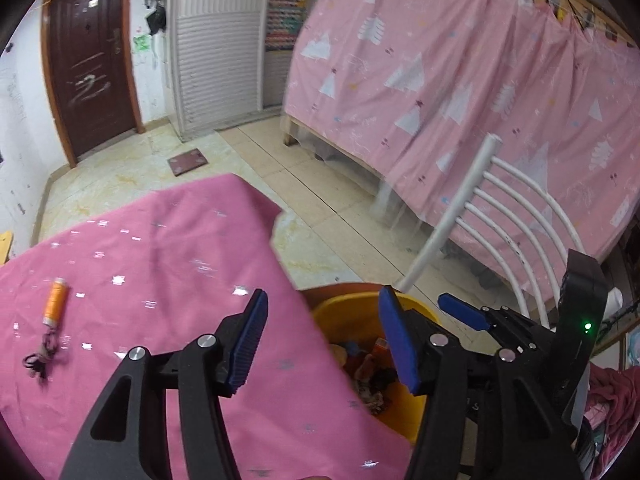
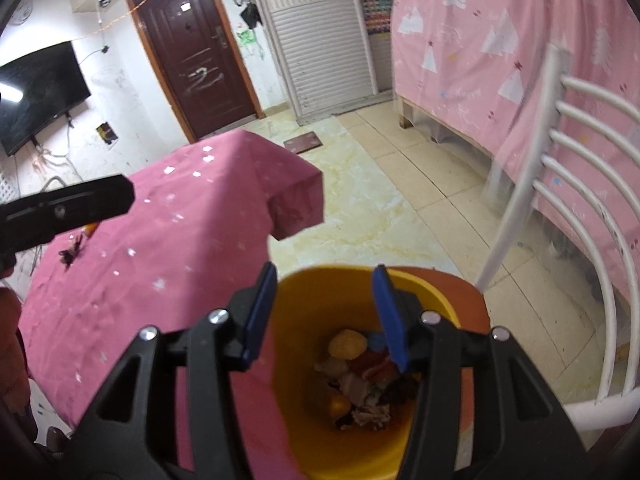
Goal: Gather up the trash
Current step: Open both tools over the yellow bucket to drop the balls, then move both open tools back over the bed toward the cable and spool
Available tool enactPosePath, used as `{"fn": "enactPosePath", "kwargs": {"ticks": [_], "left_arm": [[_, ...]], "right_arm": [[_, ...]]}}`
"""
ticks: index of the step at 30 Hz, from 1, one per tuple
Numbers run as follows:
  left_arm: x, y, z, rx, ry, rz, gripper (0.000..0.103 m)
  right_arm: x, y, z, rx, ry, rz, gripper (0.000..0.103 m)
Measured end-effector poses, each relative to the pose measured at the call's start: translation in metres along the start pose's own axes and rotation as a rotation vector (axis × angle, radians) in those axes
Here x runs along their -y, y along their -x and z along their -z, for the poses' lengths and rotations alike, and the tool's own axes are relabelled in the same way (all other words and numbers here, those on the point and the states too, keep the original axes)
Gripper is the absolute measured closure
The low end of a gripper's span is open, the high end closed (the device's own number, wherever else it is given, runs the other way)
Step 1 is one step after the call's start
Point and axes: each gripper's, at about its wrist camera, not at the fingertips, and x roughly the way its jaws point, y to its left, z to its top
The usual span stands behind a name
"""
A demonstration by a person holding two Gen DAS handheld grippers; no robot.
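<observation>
ribbed blue pads line the right gripper (image 2: 324,312), spread wide and empty above a round yellow plastic bin (image 2: 360,444) of crumpled trash (image 2: 362,376). left gripper (image 1: 322,340) also gapes, straddling the pink cloth table's (image 1: 140,264) edge.

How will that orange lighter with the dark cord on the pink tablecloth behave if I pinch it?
The orange lighter looks cylindrical and lies flat, so it may roll if nudged sideways. Its dark cord seems limp and will probably dangle. It looks small, likely light.
</observation>
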Motion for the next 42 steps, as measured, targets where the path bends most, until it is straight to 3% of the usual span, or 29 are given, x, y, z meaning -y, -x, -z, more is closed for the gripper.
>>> {"fn": "enactPosePath", "kwargs": {"ticks": [4,11,18,25,29,40,42], "left_arm": [[-0.035,0.016,-0.003,0.03,0.033,-0.041,0.052],[-0.09,0.04,-0.001,0.066,0.08,-0.109,0.052],[-0.158,0.051,0.01,0.062,0.118,-0.191,0.044],[-0.213,0.051,0.032,0.033,0.057,-0.201,0.042],[-0.233,0.045,0.041,0.017,0.035,-0.227,0.042],[-0.254,0.02,0.055,-0.05,-0.014,-0.194,0.043],[-0.254,0.014,0.058,-0.06,-0.025,-0.194,0.054]], "right_arm": [[-0.03,-0.003,-0.014,0.012,0.049,-0.02,0.047],[-0.093,-0.016,-0.033,0.019,0.136,-0.065,0.047],[-0.141,-0.029,-0.04,-0.005,0.209,-0.087,0.047],[-0.183,-0.046,-0.049,-0.026,0.256,-0.103,0.047],[-0.204,-0.055,-0.054,-0.033,0.283,-0.109,0.04],[-0.256,-0.081,-0.068,-0.061,0.342,-0.132,0.04],[-0.265,-0.085,-0.069,-0.065,0.351,-0.138,0.04]]}}
